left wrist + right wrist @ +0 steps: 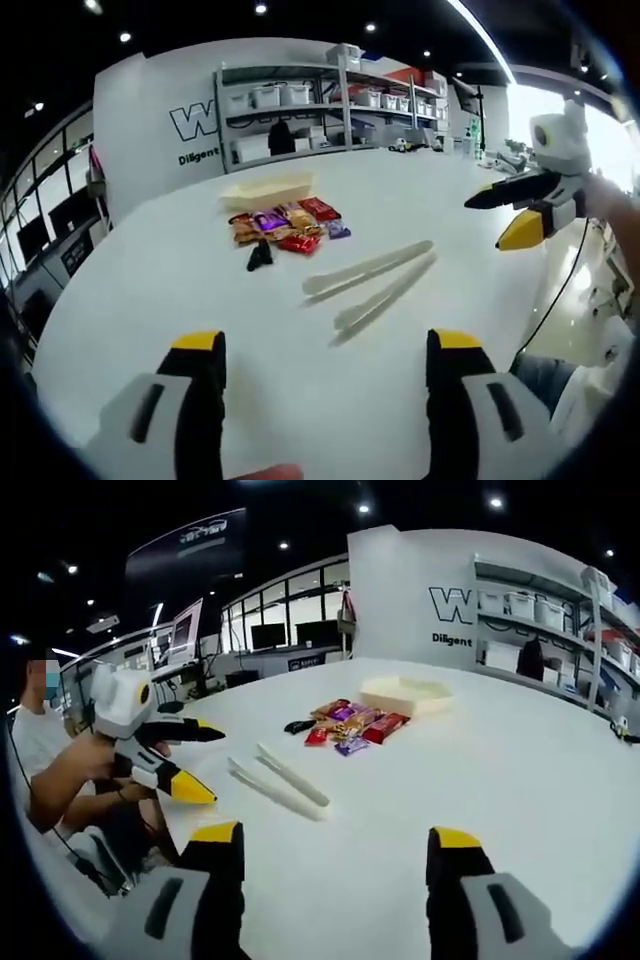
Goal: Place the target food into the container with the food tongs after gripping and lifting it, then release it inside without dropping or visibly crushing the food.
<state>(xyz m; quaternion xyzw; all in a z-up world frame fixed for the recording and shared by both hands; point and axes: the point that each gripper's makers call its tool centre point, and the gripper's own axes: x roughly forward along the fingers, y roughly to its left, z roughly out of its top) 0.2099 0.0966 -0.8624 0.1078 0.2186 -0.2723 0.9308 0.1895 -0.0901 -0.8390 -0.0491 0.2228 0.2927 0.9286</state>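
White food tongs [370,280] [278,777] lie flat on the white table [150,290], with nothing gripping them. Beyond them sits a pile of wrapped snacks [285,225] [350,722], and a small black object [260,257] [298,726] lies beside the pile. A shallow cream container [268,188] [405,693] stands just behind the snacks. My left gripper [326,340] [216,765] is open over bare table, short of the tongs. My right gripper [336,832] [487,222] is also open and holds nothing; it hovers off to the side of the tongs.
Metal shelves with white bins [320,100] [540,615] stand against the far wall. The table's curved edge [190,825] runs close to the person [50,760] holding the grippers. Desks with monitors [270,635] lie beyond the table.
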